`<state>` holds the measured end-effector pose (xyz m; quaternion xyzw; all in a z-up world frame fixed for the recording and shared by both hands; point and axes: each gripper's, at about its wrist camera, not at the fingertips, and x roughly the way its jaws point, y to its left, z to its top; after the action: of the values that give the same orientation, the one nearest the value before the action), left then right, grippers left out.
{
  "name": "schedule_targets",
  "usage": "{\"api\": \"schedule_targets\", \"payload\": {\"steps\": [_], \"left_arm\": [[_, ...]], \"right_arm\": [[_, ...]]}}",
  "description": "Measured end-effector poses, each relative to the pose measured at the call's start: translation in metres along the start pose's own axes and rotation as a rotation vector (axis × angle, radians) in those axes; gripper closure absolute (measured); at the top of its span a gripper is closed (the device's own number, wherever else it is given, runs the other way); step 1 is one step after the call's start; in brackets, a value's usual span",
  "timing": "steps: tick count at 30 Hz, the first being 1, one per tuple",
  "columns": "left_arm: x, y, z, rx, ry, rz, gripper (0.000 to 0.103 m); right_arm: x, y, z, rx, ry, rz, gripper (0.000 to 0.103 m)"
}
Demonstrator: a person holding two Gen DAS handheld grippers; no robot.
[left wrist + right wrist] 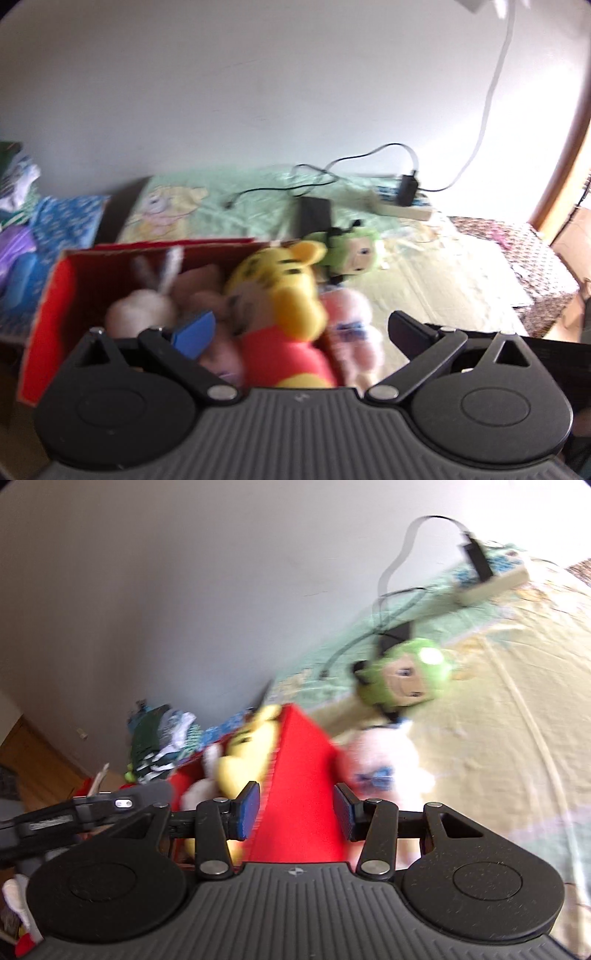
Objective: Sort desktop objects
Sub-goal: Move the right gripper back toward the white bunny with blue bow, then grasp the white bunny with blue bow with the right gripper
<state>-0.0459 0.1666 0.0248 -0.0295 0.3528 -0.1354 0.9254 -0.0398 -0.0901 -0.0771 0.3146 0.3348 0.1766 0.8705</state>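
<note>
Both hand-held grippers spread, empty: left (pixel 297 332), right (pixel 295 812); fuzzy yellow plush bear (pixel 280 295) in red cardboard box (pixel 51 306).

No lettering can be read anywhere (both views are blurred).

Our right gripper (pixel 296 814) hangs with fingers apart astride the red box's (pixel 301 775) wall; yellow plush (pixel 245 760) inside at left, pink plush (pixel 384 757) outside at right.
</note>
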Motion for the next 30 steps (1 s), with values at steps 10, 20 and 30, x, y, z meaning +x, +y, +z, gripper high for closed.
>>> {"api": "schedule_targets", "payload": {"steps": [10,20,30], "left_arm": [[0.048,-0.088,-0.022,0.135,0.08,-0.102,0.009],[0.104,-0.119,-0.05,0.172,0.116,0.018,0.004],[0.14,-0.143,-0.065,0.207,0.178,0.114,0.004]], "right_arm": [[0.001,-0.074,0.011,0.149,0.087,-0.02,0.056],[0.023,-0.107,0.028,0.158,0.22,0.047,0.056],[0.059,-0.114,0.043,0.126,0.347,0.122,0.056]]}}
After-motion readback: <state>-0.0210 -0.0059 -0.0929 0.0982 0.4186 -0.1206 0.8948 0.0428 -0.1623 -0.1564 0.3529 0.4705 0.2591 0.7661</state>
